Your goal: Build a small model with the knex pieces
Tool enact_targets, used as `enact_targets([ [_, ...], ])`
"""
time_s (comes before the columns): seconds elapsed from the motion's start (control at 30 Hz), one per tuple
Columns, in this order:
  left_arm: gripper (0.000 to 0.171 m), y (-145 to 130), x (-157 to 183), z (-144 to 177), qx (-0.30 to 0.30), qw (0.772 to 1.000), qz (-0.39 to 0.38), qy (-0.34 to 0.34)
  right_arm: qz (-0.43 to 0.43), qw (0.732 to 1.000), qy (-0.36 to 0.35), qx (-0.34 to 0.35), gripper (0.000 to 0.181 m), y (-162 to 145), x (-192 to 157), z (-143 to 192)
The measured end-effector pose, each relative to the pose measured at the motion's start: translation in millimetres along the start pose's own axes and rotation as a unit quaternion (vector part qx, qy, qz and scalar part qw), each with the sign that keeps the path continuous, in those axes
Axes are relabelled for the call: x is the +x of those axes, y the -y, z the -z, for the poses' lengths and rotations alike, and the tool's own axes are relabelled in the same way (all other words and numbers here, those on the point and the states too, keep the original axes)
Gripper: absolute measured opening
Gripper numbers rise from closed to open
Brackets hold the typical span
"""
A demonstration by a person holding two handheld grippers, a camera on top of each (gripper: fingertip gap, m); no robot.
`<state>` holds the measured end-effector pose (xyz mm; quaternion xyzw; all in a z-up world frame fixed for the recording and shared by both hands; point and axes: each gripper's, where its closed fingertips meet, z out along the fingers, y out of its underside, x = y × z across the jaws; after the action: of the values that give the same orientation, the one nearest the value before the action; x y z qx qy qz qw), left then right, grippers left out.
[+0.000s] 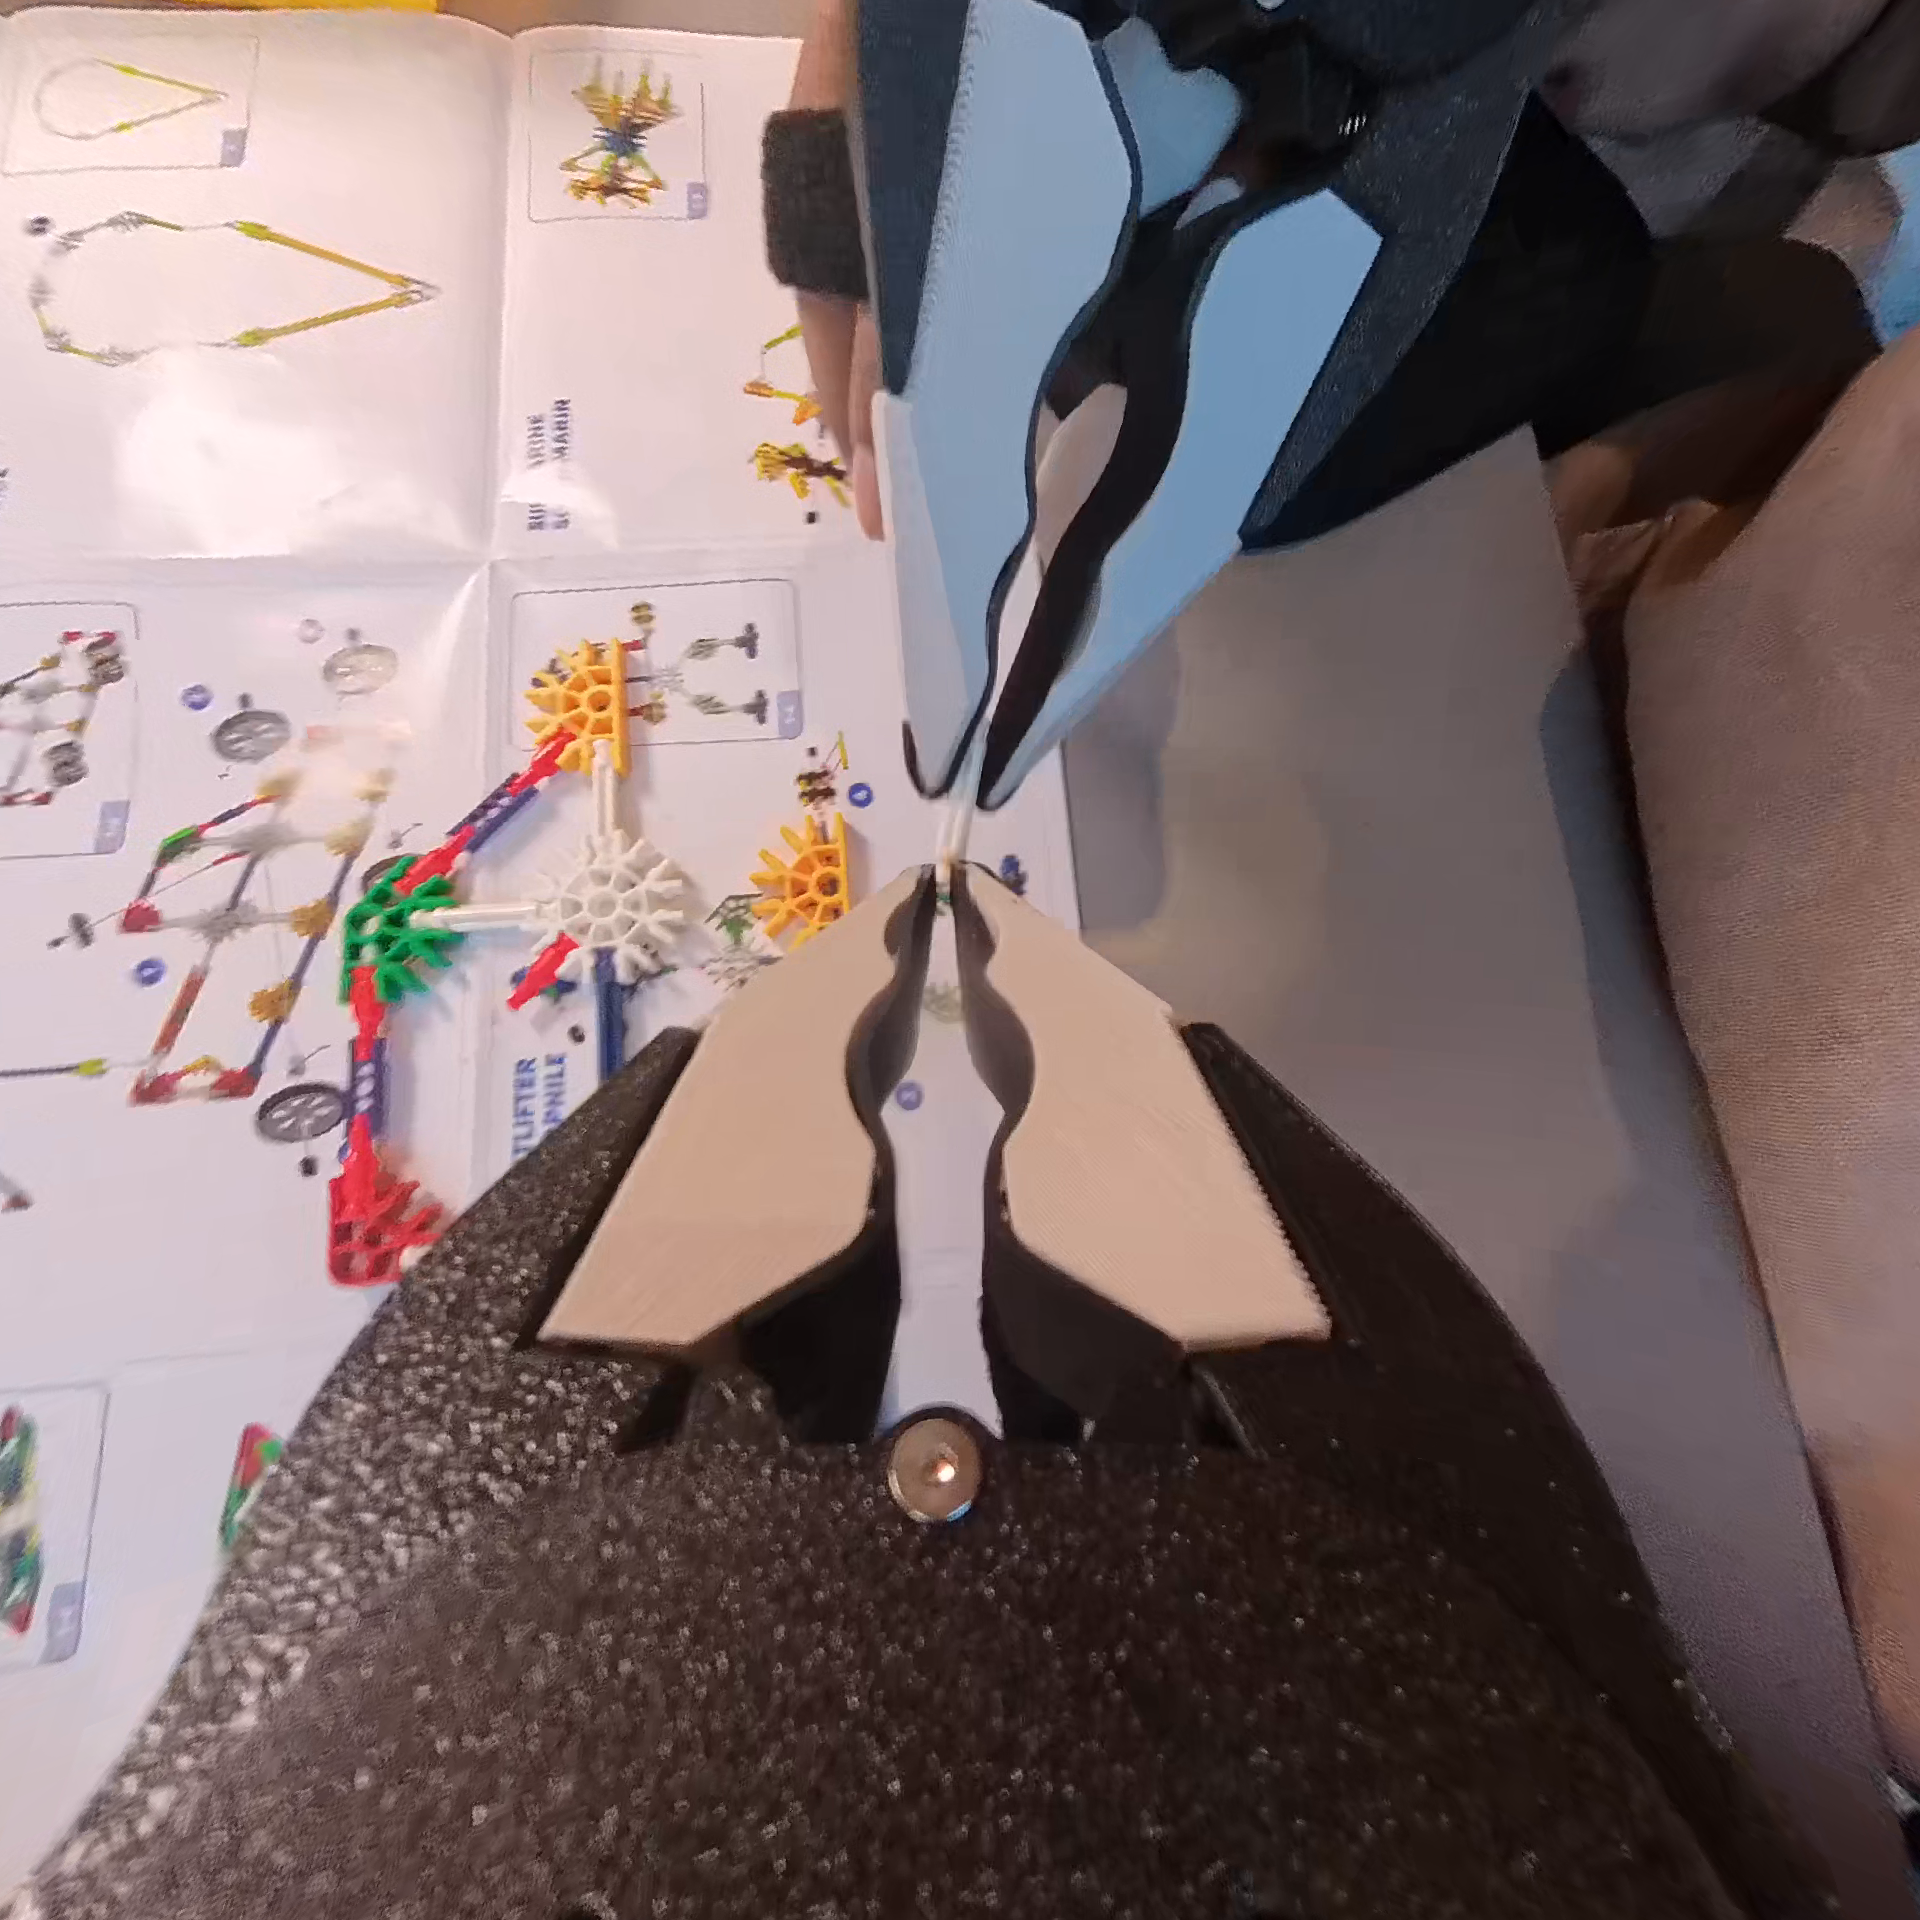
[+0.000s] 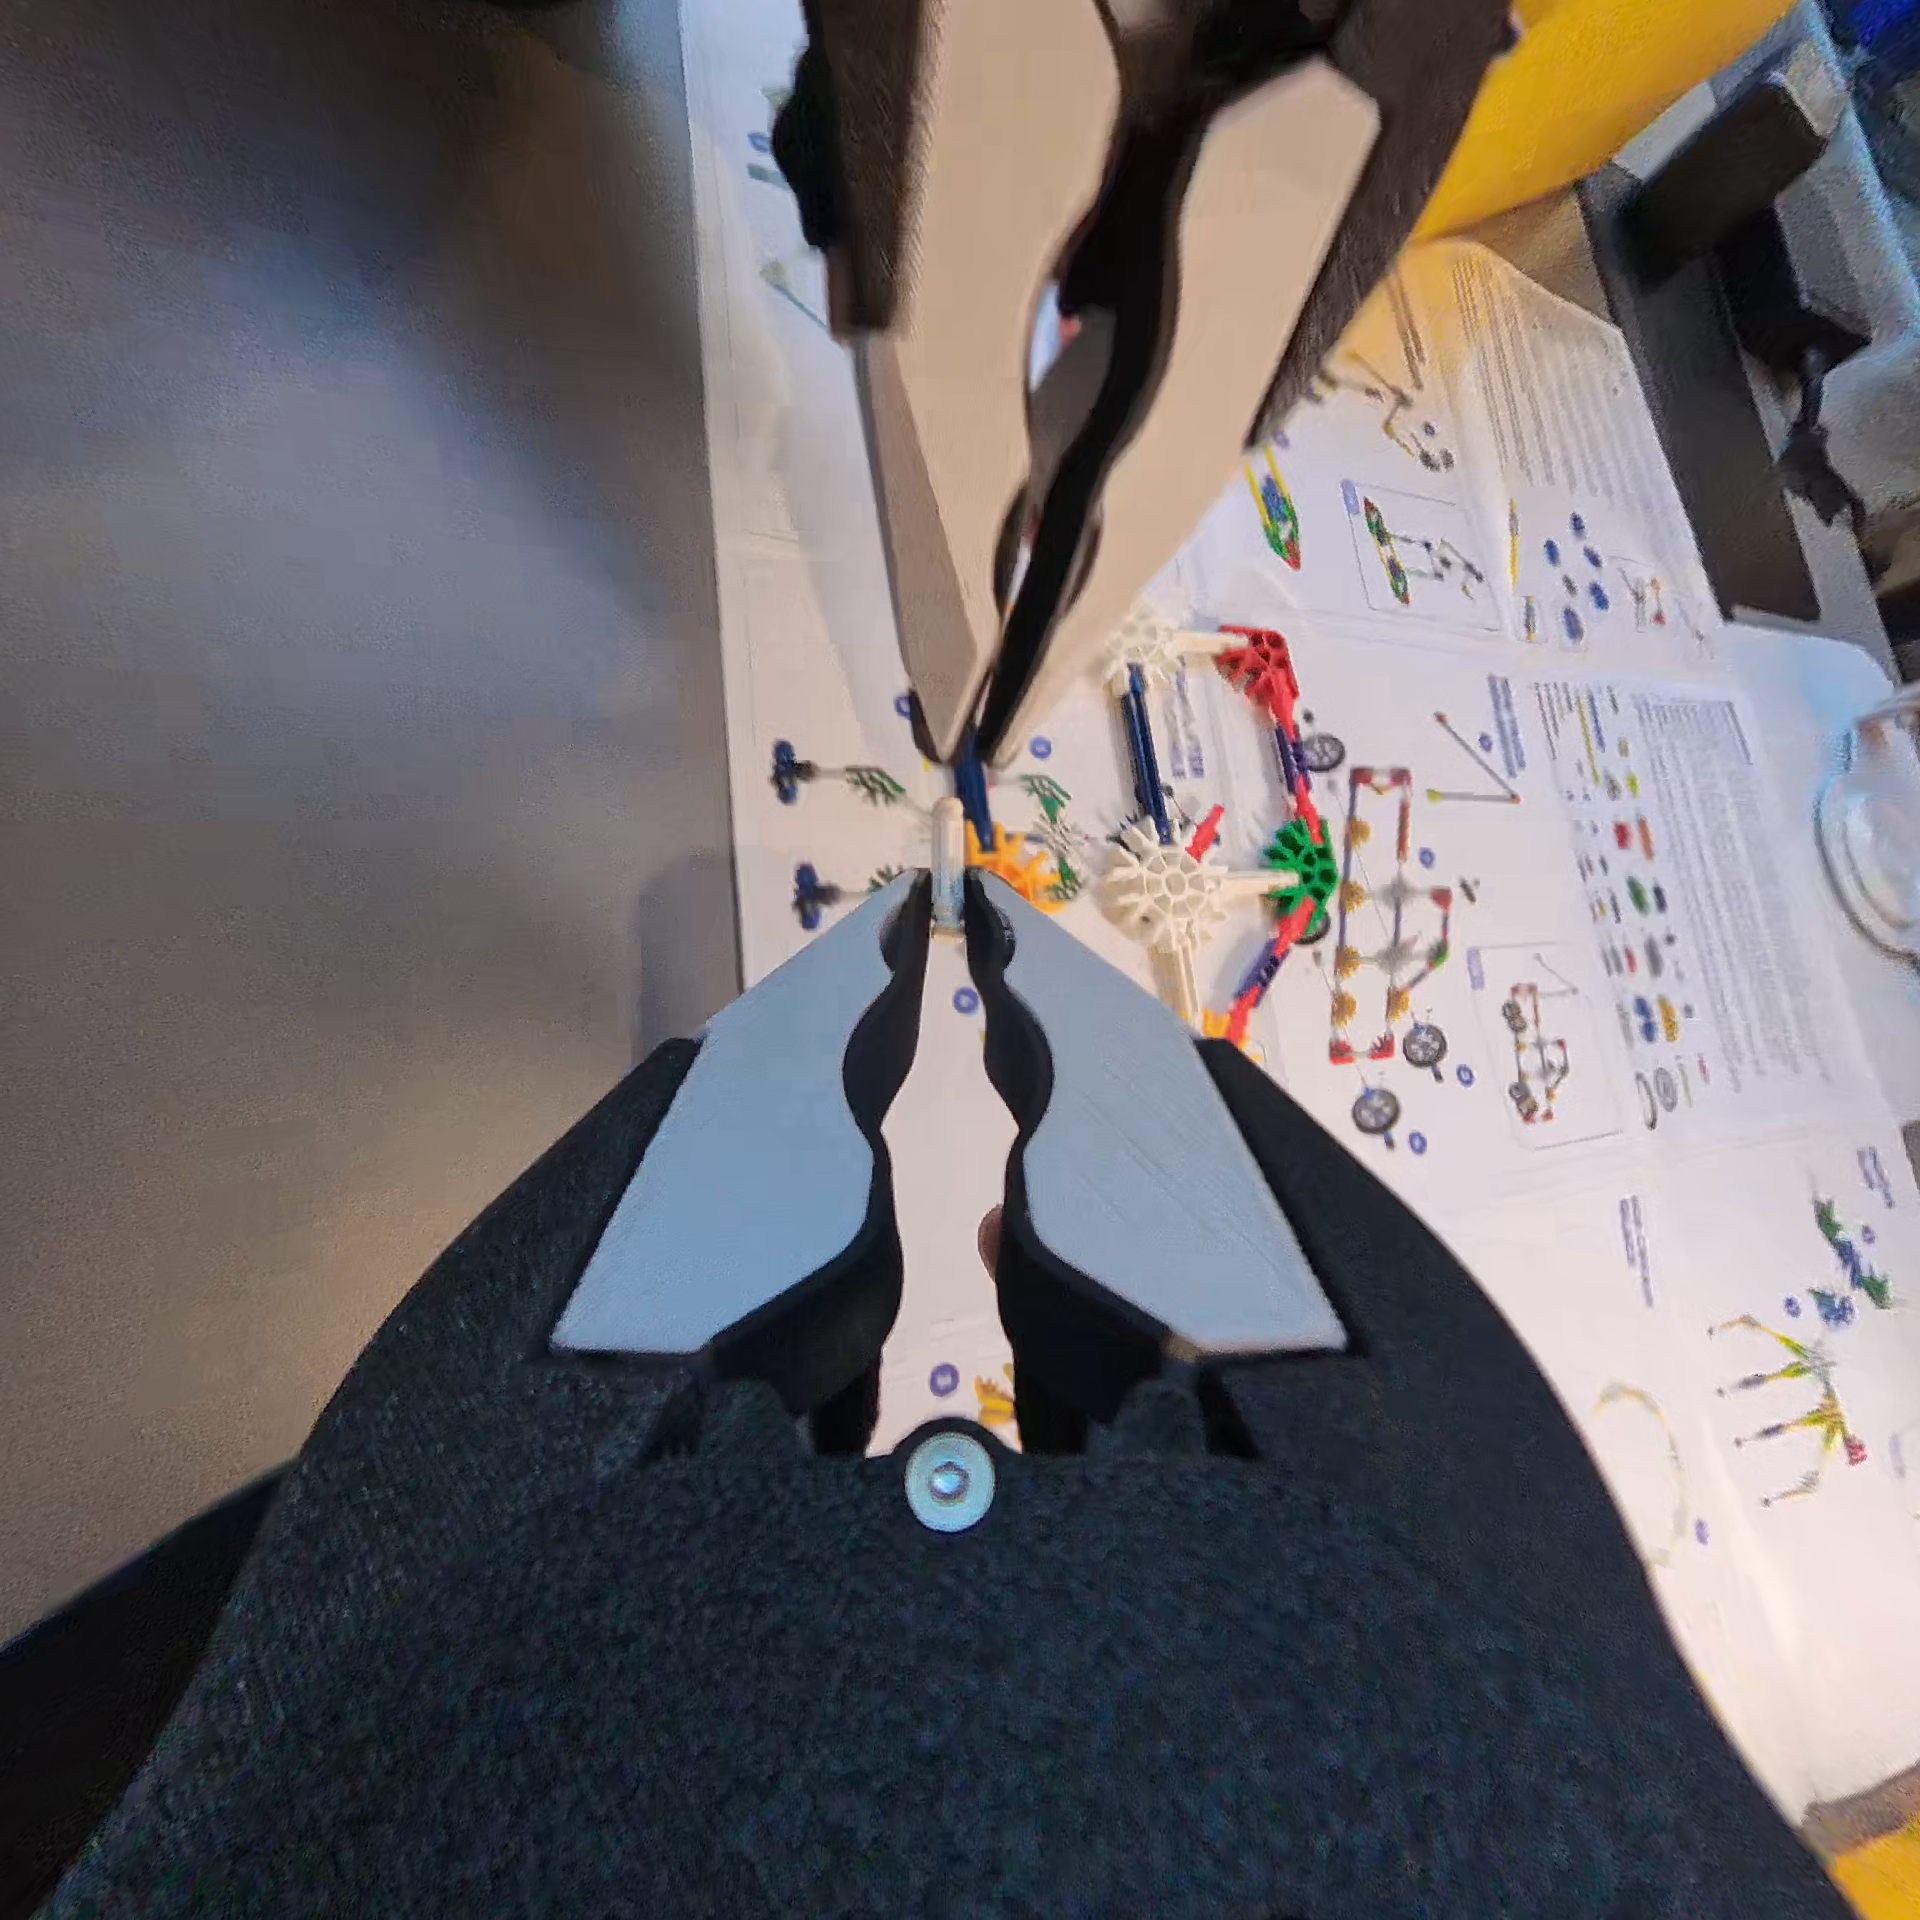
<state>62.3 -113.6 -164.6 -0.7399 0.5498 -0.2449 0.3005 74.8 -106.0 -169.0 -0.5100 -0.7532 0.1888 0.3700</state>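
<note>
- The left gripper (image 1: 943,871) has its jaws nearly closed, pinching the near end of a white rod (image 1: 958,831).
- The right gripper (image 1: 951,792) comes in from the top of the left wrist view, its jaws also almost together, clamped on the far end of that rod.
- In the right wrist view the right gripper (image 2: 945,883) holds a short white rod (image 2: 945,862) upright at its tips; the left gripper (image 2: 961,753) opposite grips something dark blue, and it cannot be told whether this joins the rod.
- The two grippers meet tip to tip above the edge of a paper sheet (image 1: 312,468) printed with diagrams of models.
- On the sheet lies a toy frame (image 1: 478,914): a white snowflake hub (image 1: 608,904), a green connector (image 1: 400,935), a red connector (image 1: 374,1226), an orange half-hub (image 1: 582,707) and blue and red rods between them.
- A loose orange connector (image 1: 805,878) lies just beside the left gripper's tips.
- The sheet rests on a grey table (image 1: 1299,727), bare to the right of the grippers.
- A person's hand (image 1: 857,416) with a dark wristband (image 1: 816,203) shows behind the right gripper.
- A yellow box (image 2: 1621,94) lies at the far corner of the sheet.
- A clear glass item (image 2: 1875,821) is at the right edge of the right wrist view.
</note>
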Motion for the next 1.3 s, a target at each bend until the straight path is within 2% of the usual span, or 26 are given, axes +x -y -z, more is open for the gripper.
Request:
enact_targets([
  [0.07, 0.017, -10, -11, 15, 0.004, 0.999, 0.01, 0.04, -0.03, 0.999, -0.016, -0.018, 0.005, -25, 17, 7],
  [0.23, 0.026, -65, -25, 45, -0.021, 0.993, 0.048, 0.109, -0.12, 0.992, -0.031, -0.021, 0.005, -74, 55, 25],
  [0.33, 0.026, -89, -21, 45, -0.026, 0.992, 0.066, 0.102, -0.121, 0.992, -0.01, -0.032, 0.005, -85, 65, 17],
  [0.43, 0.019, -106, -23, 42, -0.058, 0.991, 0.046, 0.11, -0.094, 0.994, 0.016, -0.059, 0.005, -89, 69, 4],
  [0.53, 0.004, -104, -21, 41, -0.054, 0.993, 0.042, 0.1, -0.068, 0.993, 0.044, -0.089, 0.005, -95, 69, -4],
  [0.77, 0.004, -105, -22, 41, -0.031, 0.995, 0.047, 0.086, -0.058, 0.99, 0.075, -0.1, 0.015, -95, 72, -2],
  [0.97, 0.004, -105, -22, 41, -0.021, 0.995, 0.049, 0.083, -0.063, 0.989, 0.104, -0.084, 0.008, -80, 72, 0],
  [1.3, 0.004, -105, -22, 41, -0.009, 0.995, 0.055, 0.08, -0.049, 0.98, 0.148, -0.121, 0.006, -85, 68, -9],
])
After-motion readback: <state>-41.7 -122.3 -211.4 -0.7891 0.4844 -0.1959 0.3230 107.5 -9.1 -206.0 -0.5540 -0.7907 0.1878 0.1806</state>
